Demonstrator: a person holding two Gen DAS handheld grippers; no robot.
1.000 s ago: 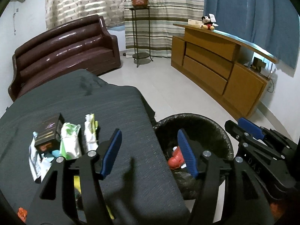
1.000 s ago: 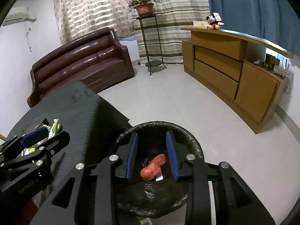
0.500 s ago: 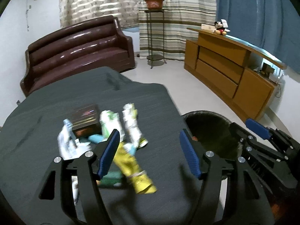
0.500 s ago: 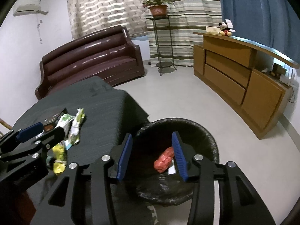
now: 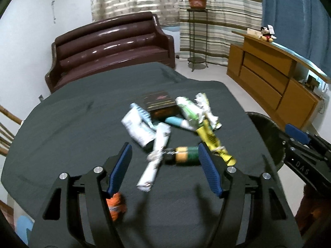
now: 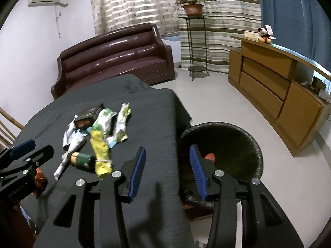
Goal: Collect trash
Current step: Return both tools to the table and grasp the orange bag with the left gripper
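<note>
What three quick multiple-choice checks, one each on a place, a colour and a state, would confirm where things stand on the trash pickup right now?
1. Where is the trash bin?
A. On the sofa
B. On the floor beside the cloth-covered table
C. On the wooden cabinet

2. What colour is the long wrapper at the near right of the litter pile?
A. Yellow
B. Purple
C. Black

3. What is the left gripper doing?
A. Clamped on the dark box
B. Shut with nothing in it
C. Open, nothing between its fingers

Answers:
1 B: the right wrist view shows the bin, lined with a black bag, standing on the tiles by the table's edge.
2 A: the wrapper is bright yellow in both views.
3 C: its blue pads stand wide apart above the table, gripping nothing.
</note>
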